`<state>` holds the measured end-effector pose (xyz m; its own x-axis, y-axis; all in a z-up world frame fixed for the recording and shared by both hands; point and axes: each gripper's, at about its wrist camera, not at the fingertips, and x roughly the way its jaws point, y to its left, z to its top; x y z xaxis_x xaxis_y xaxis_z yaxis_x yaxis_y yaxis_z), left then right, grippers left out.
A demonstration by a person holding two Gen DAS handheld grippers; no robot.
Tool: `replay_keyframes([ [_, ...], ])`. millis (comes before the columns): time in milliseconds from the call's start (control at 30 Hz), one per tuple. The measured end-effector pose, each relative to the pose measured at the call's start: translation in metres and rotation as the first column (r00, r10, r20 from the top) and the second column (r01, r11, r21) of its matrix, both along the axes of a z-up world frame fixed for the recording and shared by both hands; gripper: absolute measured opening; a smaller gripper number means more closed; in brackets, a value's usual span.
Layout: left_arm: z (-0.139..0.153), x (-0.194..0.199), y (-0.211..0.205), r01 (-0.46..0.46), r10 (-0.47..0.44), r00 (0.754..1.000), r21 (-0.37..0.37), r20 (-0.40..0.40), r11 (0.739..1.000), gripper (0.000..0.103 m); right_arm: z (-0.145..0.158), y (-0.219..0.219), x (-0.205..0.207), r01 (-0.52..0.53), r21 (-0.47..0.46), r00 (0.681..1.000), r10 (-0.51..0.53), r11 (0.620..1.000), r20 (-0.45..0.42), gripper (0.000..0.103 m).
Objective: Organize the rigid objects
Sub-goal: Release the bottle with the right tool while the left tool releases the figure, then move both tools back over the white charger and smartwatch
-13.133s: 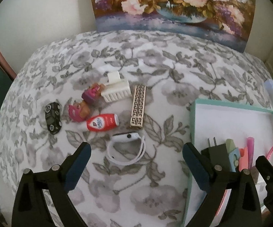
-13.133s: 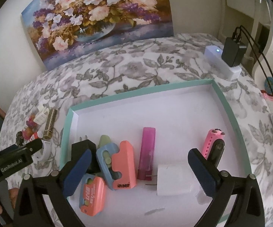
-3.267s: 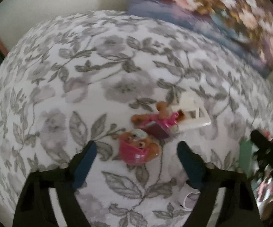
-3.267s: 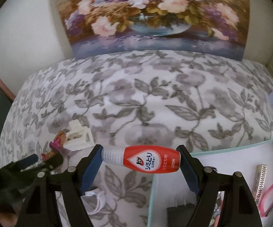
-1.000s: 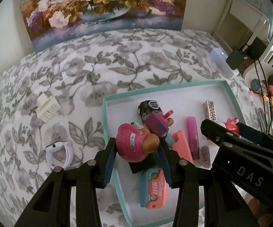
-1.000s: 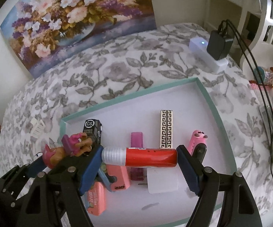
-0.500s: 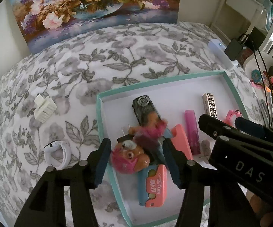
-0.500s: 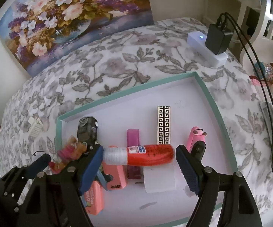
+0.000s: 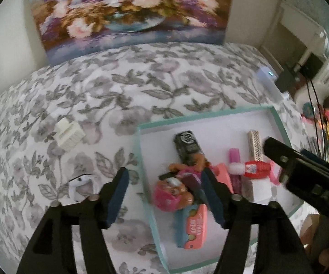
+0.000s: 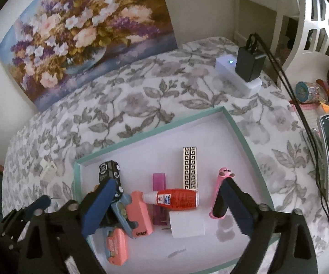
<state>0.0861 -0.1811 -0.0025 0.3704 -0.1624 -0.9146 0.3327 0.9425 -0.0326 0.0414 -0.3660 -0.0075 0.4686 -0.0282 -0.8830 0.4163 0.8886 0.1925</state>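
Note:
A teal-rimmed tray (image 9: 206, 115) (image 10: 155, 129) holds several small objects. The pink pup toys (image 9: 173, 188) lie loose in its near left part, between my open left gripper's (image 9: 168, 195) fingers. The red glue bottle (image 10: 176, 198) (image 9: 254, 167) lies on the purple tube and white charger, free of my open right gripper (image 10: 164, 205). In the tray are also a black toy car (image 10: 109, 171), a gold patterned bar (image 10: 190, 167) and a pink pen (image 10: 221, 194). A white clip (image 9: 69, 133) and a white band (image 9: 80, 186) lie on the cloth left of the tray.
The floral tablecloth (image 9: 141, 86) covers the table. A flower painting (image 10: 84, 34) leans on the wall behind. A white power strip with a black adapter (image 10: 244, 73) sits at the back right. Cables and stationery clutter (image 10: 324, 125) lie on the right edge.
Both grippers have opened wider and pulled back. The pup toys and the red glue bottle, held a second ago, now lie in the tray.

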Motion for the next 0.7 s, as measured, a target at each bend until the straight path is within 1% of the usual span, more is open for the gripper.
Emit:
replay_keyframes([
  [33,0.000,0.002,0.005,-0.019,0.019,1.000,0.001,0.002,1.000,0.075,0.001,-0.001,-0.001,0.007,-0.004,1.000,-0.007,1.000,0.005,0.103],
  [233,0.004,0.016,0.044,-0.148,0.148,0.989,0.000,0.018,0.989,0.078,0.002,-0.001,-0.001,0.013,-0.008,1.000,-0.013,1.000,0.016,0.103],
  [367,0.003,0.024,0.072,-0.221,0.220,0.975,0.027,0.034,0.975,0.079,0.001,0.004,0.001,-0.001,-0.008,1.000,0.001,1.000,0.017,0.103],
  [400,0.003,0.026,0.078,-0.237,0.236,0.971,0.030,0.036,0.971,0.088,0.001,0.007,0.002,-0.006,-0.008,1.000,0.007,1.000,0.017,0.103],
  [433,0.003,0.027,0.086,-0.259,0.258,0.965,0.030,0.042,0.965,0.094,0.001,0.008,0.002,-0.009,-0.009,1.000,0.009,1.000,0.017,0.103],
  [600,0.010,0.032,0.122,-0.347,0.346,0.936,0.008,0.063,0.938,0.094,0.005,0.023,0.007,-0.043,-0.019,0.999,0.044,0.999,0.030,0.103],
  [700,0.016,0.034,0.145,-0.399,0.398,0.914,-0.008,0.077,0.917,0.094,0.007,0.033,0.010,-0.061,-0.022,0.997,0.061,0.998,0.037,0.103],
])
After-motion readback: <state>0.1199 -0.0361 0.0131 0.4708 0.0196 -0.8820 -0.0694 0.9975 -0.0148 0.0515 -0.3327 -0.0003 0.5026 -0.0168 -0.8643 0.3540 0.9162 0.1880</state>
